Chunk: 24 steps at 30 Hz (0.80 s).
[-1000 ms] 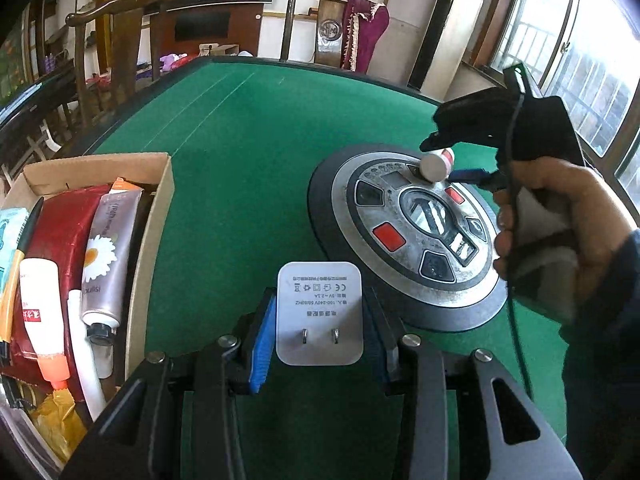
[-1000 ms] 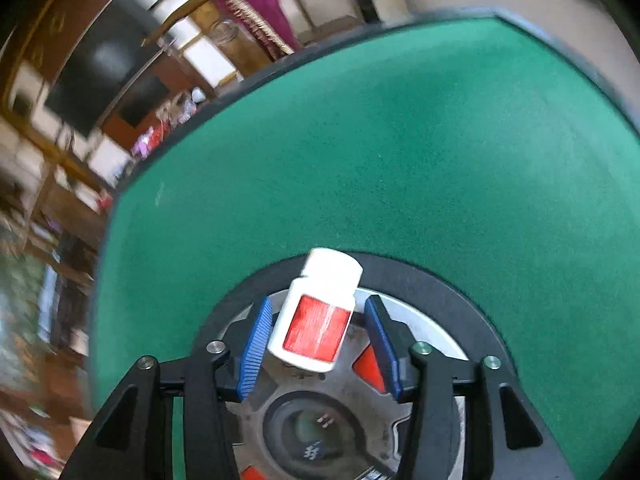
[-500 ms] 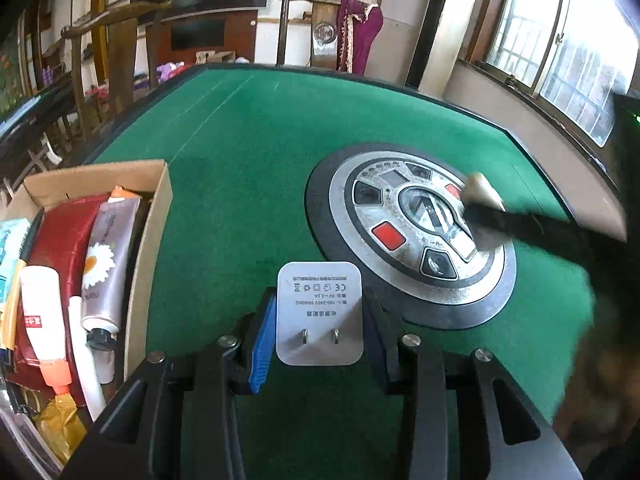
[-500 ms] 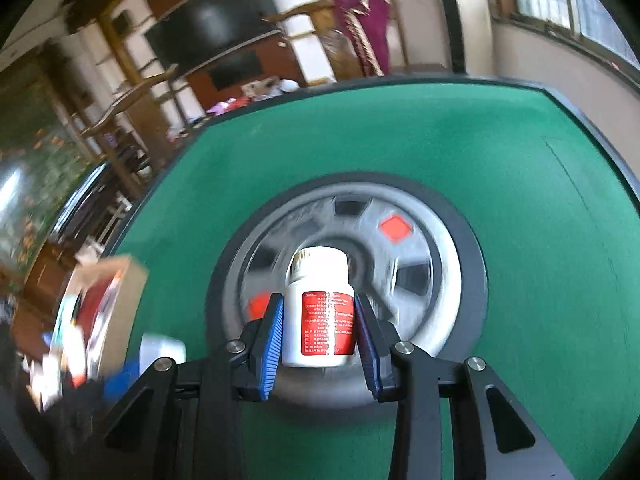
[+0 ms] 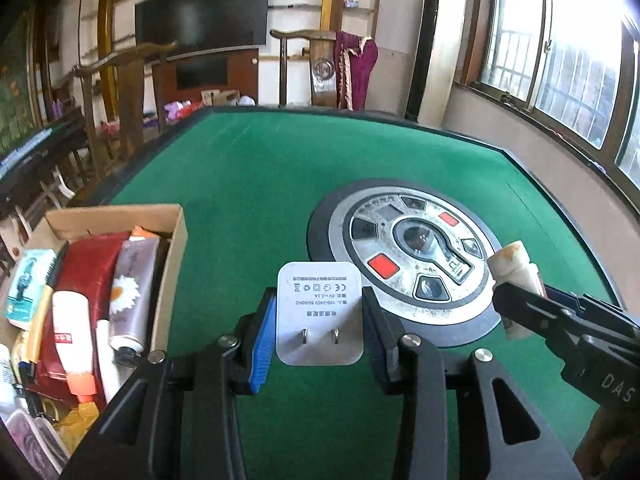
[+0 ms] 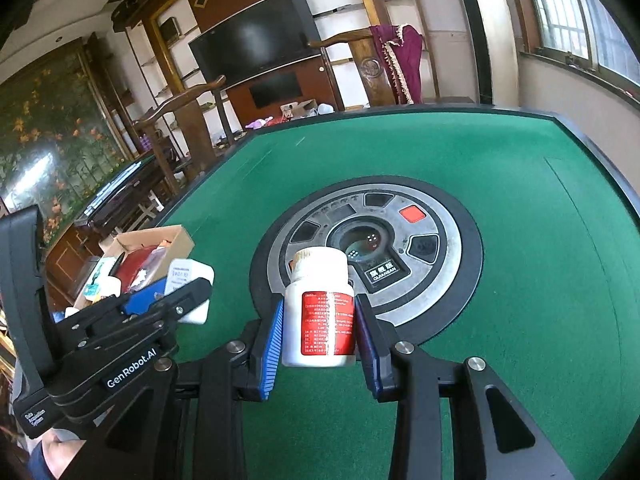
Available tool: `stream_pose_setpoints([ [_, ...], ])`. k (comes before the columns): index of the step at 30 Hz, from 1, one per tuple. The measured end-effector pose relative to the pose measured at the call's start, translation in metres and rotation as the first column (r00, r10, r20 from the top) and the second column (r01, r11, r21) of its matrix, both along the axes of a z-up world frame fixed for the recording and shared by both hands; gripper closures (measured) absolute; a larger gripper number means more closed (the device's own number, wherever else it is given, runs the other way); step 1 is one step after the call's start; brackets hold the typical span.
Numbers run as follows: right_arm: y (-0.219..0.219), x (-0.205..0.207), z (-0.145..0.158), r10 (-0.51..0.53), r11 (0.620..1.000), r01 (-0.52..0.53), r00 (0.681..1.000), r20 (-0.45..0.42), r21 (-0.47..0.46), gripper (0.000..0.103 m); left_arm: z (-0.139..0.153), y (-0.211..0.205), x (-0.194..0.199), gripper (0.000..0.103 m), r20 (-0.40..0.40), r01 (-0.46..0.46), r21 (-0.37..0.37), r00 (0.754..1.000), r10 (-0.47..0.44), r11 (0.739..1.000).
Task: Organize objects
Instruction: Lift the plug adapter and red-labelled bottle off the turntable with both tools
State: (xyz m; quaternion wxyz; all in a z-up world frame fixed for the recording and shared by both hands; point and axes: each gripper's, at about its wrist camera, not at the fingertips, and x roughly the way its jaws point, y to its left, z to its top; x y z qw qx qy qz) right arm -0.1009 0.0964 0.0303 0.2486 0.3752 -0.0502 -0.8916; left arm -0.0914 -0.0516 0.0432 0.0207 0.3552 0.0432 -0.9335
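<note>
Green felt covers the table (image 5: 256,168), with its round control panel (image 5: 404,260) at the centre and a cardboard box (image 5: 178,240) of tubes and bottles at your left. Your right tool (image 6: 318,316) has swung in from over the panel within the last second and levelled out, so it now sits just beside your left tool (image 5: 320,316); its pads are clamped on an upright white pill bottle (image 6: 320,312). Your left tool has barely moved and grips a white plug adapter (image 5: 319,312), prongs facing you, over the felt. With both items lifted, the box looks like your next stop for 2 drops.
</note>
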Motion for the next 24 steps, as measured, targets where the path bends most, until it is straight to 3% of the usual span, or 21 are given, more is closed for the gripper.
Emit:
stream_pose_setpoints([
  [9,-0.002,0.005,-0.003,0.010,1.000,-0.010,1.000,-0.001,0.009,0.066,0.009,0.006,0.008,0.064,-0.055,-0.010,-0.059,0.998,0.007,0.998],
  [24,-0.003,0.002,-0.010,0.006,1.000,-0.006,1.000,0.014,0.026,0.066,0.012,0.005,0.008,0.064,-0.066,-0.016,-0.070,0.998,0.011,0.997],
])
